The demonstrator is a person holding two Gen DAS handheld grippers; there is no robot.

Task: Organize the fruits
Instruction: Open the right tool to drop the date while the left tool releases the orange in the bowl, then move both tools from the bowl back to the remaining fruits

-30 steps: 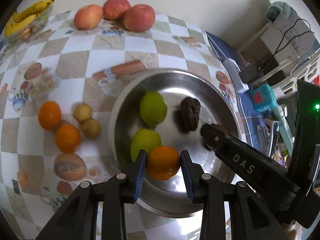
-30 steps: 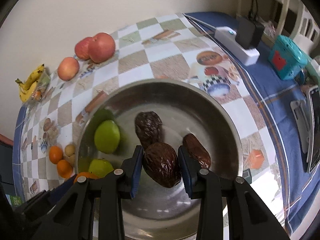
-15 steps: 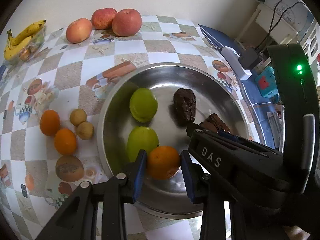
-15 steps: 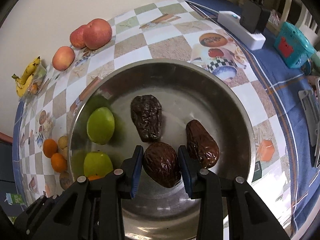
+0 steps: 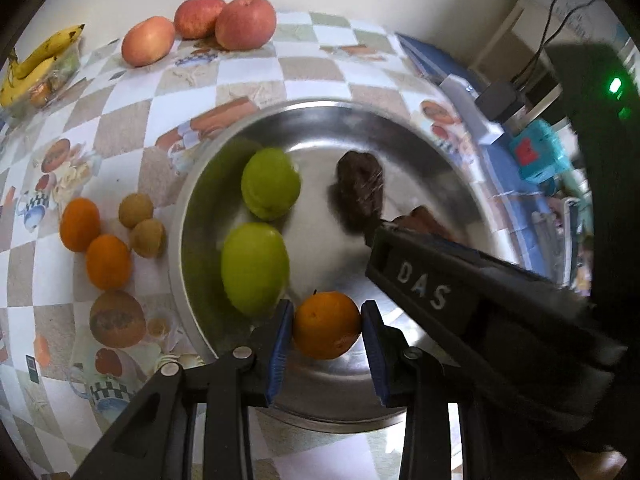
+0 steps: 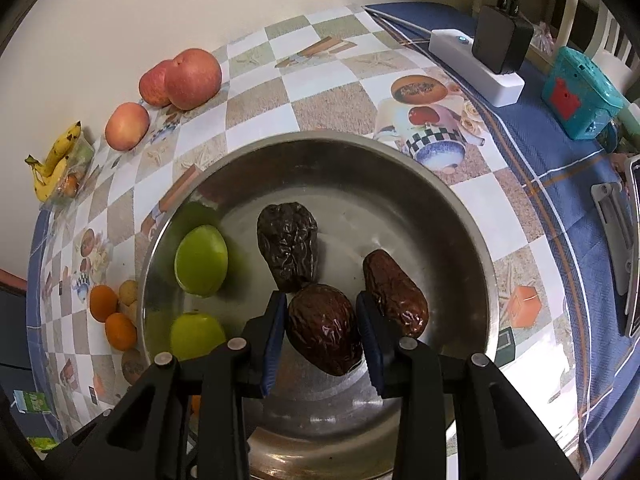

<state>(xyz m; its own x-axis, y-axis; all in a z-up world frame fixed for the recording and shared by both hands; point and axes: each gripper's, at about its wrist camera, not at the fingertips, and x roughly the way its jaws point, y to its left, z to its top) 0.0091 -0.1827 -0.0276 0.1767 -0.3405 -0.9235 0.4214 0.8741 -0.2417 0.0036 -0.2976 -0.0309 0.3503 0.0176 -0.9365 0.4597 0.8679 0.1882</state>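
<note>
the left gripper (image 5: pixel 326 330) is clamped on a small orange (image 5: pixel 326 326), its blue pads pressed to both sides of the fruit, just above the near inner wall of the steel bowl (image 5: pixel 404 132). the right gripper (image 6: pixel 322 330) is likewise closed on a dark wrinkled date (image 6: pixel 323 328), held low over the bowl's floor, toward its near side. a second date (image 6: pixel 288 252) is seen toward the bowl's middle and a third date (image 6: pixel 394 294) on its right side, just beside the held one. two green fruits (image 5: pixel 270 189) lie in the bowl's left half. outside the bowl, to its left, two oranges (image 5: pixel 109 262) and two small brown fruits (image 5: pixel 147 232) sit grouped on the checked tablecloth (image 5: pixel 120 136); three apples (image 5: pixel 245 22) and bananas (image 5: pixel 42 56) lie beyond, near the wall.

the step is judged to be lifting like fruits out for sorting. the orange should be raised clear of the rim before being carried to the oranges at the left, and the grip kept steady. the date is best lifted straight up so its neighbours are not dragged, and the two grippers kept apart.
</note>
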